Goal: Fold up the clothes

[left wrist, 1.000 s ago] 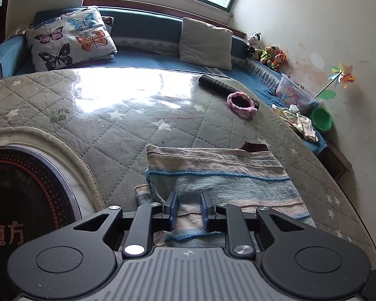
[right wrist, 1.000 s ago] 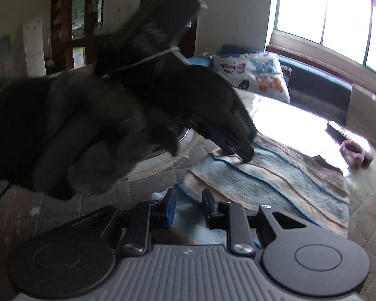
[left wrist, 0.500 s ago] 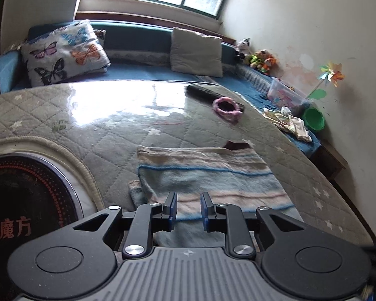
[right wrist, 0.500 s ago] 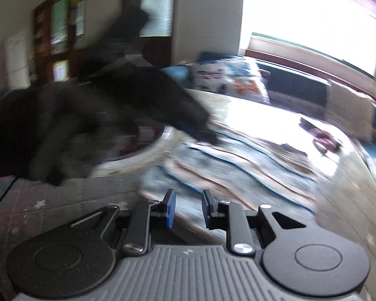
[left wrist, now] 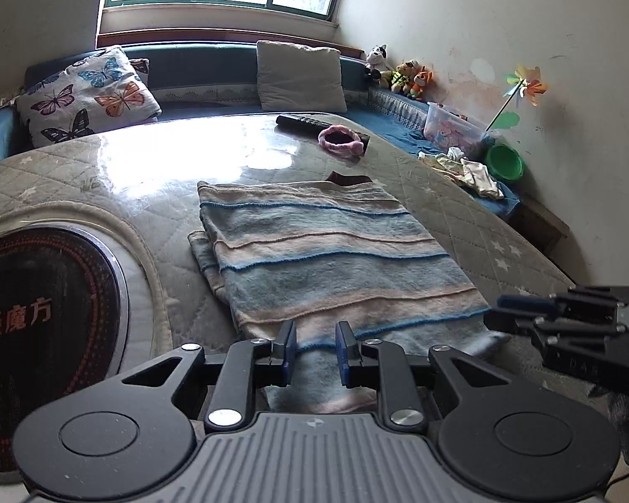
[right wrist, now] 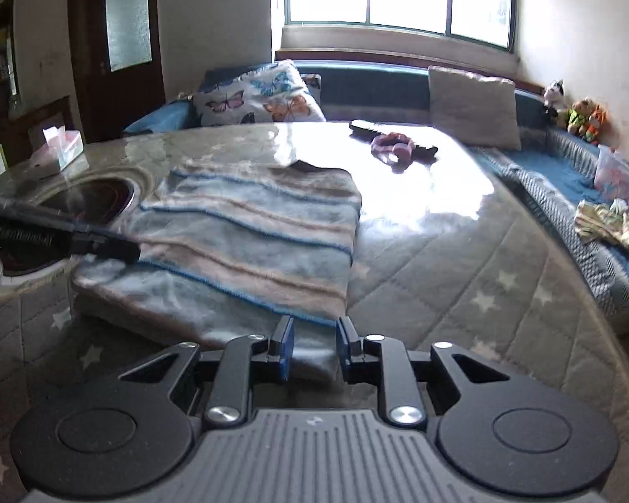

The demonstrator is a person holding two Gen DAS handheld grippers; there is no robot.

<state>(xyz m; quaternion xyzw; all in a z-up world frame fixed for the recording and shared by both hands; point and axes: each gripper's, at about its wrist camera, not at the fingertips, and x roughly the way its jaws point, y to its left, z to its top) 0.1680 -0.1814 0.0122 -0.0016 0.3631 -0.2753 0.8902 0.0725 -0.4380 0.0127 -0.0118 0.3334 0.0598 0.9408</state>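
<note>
Striped garment, folded into a rough rectangle of blue and beige bands, lies flat near the middle of the quilted table cover, with its near edge just under our two grippers. We see bare, star-printed cover open on every side of it: a broad glossy stretch toward the window, and a wide strip on the right running to the table's curved edge. On the left the room ends at one round black cooktop, ringed in red dots and printed with red Chinese characters reading 魔方, the first character cut off.

Beyond the table a blue bench carries two pillows, one butterfly pillow and one grey pillow, and three small plush toys in the corner. We count one pink hairband touching one dark remote at the far edge.

Our left gripper stands with its jaws apart, empty, over the garment's near hem. Our right gripper is likewise parted and holds nothing, at the near right corner.
</note>
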